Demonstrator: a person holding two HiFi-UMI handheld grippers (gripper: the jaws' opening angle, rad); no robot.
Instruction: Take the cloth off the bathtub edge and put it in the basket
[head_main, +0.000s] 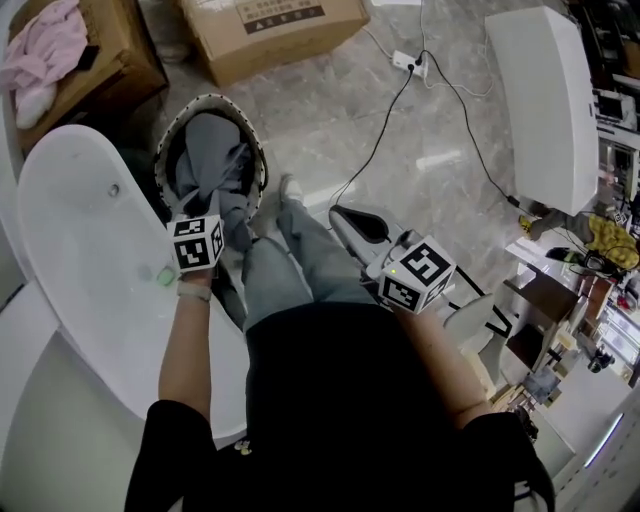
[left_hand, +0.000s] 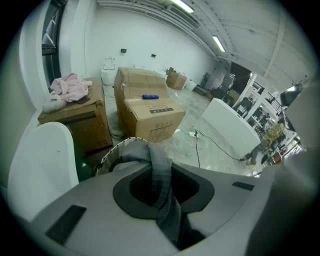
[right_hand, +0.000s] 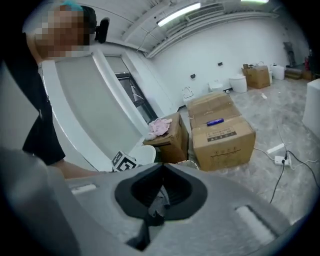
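A grey cloth (head_main: 205, 150) hangs down into the round basket with the patterned rim (head_main: 215, 100), which stands on the floor beside the white bathtub (head_main: 80, 250). My left gripper (head_main: 222, 215) is just above the basket's near side, shut on the cloth's upper end. In the left gripper view the cloth (left_hand: 150, 155) runs between the jaws of the left gripper (left_hand: 161, 172) and drops into the basket (left_hand: 122, 145). My right gripper (head_main: 342, 215) hovers to the right over the floor, shut and holding nothing; the right gripper (right_hand: 161, 167) points toward the tub's end (right_hand: 142, 152).
Cardboard boxes (head_main: 275, 30) stand beyond the basket. A brown box with a pink cloth (head_main: 45, 55) sits at the far left. A power strip (head_main: 410, 62) and black cable cross the floor. A white panel (head_main: 550, 100) stands at the right. The person's legs (head_main: 290, 260) are beside the basket.
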